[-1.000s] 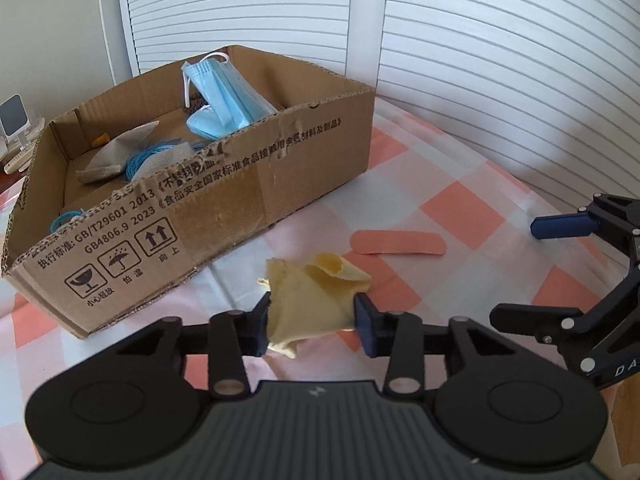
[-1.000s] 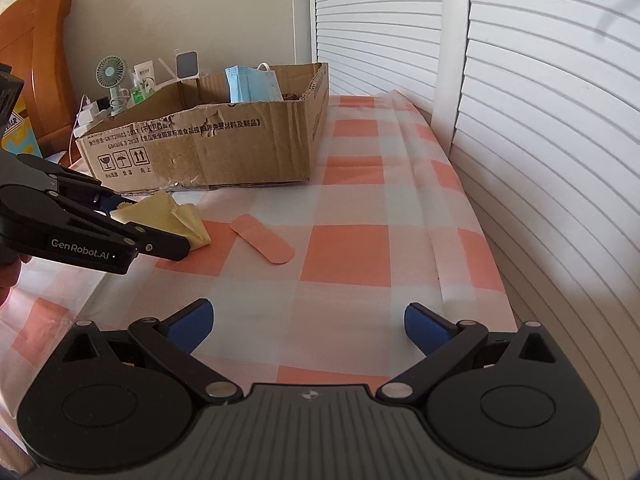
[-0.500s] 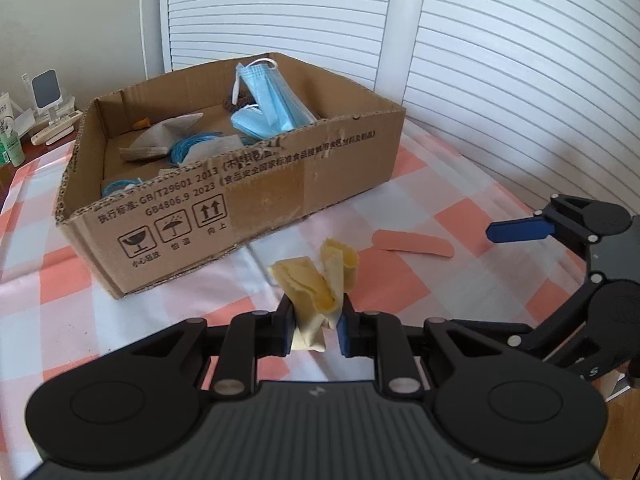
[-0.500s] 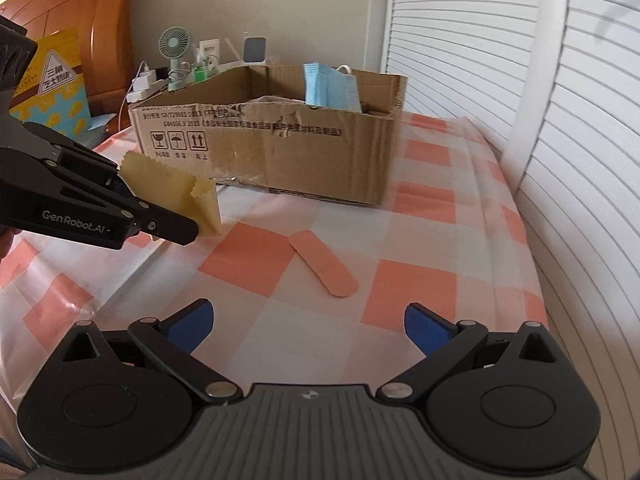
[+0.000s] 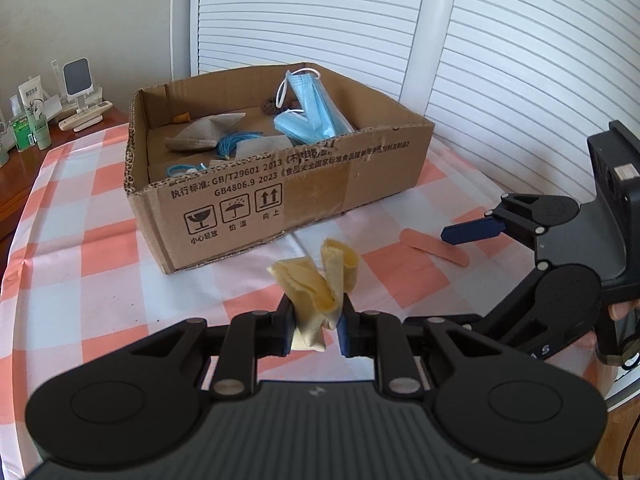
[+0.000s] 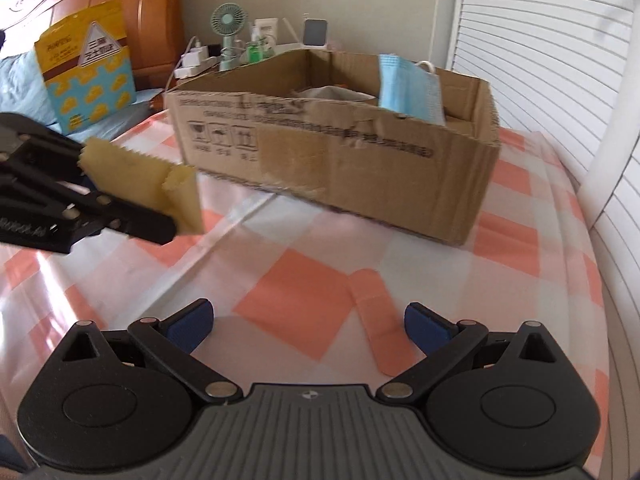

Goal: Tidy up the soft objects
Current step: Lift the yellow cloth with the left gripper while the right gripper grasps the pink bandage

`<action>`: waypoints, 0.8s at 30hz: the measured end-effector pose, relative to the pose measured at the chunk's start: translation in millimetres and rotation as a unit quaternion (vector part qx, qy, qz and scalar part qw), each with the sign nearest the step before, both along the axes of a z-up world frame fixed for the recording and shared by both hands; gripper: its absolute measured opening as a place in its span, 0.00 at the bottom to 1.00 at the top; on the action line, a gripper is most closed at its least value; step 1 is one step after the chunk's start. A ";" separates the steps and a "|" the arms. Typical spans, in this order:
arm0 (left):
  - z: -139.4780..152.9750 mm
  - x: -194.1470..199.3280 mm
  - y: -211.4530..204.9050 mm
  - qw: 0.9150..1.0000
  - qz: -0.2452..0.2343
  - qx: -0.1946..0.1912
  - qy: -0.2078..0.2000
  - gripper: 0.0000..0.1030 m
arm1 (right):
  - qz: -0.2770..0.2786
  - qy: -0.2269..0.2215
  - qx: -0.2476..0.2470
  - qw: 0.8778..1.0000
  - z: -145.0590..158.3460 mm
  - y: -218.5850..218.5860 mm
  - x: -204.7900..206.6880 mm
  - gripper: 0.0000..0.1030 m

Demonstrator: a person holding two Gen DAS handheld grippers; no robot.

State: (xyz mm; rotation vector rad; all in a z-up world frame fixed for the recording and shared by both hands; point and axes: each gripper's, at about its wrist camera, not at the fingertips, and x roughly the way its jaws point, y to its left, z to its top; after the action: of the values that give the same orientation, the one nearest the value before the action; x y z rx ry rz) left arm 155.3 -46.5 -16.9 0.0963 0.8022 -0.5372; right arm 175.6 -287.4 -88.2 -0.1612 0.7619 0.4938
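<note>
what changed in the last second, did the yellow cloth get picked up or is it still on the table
The left gripper closed on the yellow cloth and lifted it off the checked tablecloth. The open right gripper moved in over the pink bandage. Cardboard box and bandage stayed put.

One cardboard box, one yellow cloth, one pink plaster, perhaps two blue masks.

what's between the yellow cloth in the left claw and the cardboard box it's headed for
Only the near wall of the brown cardboard box. The crumpled yellow cloth, pinched in the left claw, hangs above the checked tablecloth before it; the opening above looks unobstructed.
</note>
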 end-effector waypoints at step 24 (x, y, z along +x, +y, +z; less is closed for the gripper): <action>0.8 3.6 -1.0 1.000 -0.013 -0.008 0.007 0.18 | -0.065 -0.022 -0.009 0.998 8.0 0.6 -9.2 0.21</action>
State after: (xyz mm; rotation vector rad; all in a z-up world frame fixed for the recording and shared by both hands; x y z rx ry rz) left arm 158.9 -47.4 -16.1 0.0885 0.8103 -0.5700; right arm 166.4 -286.8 -80.2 -0.1381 0.7285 0.3591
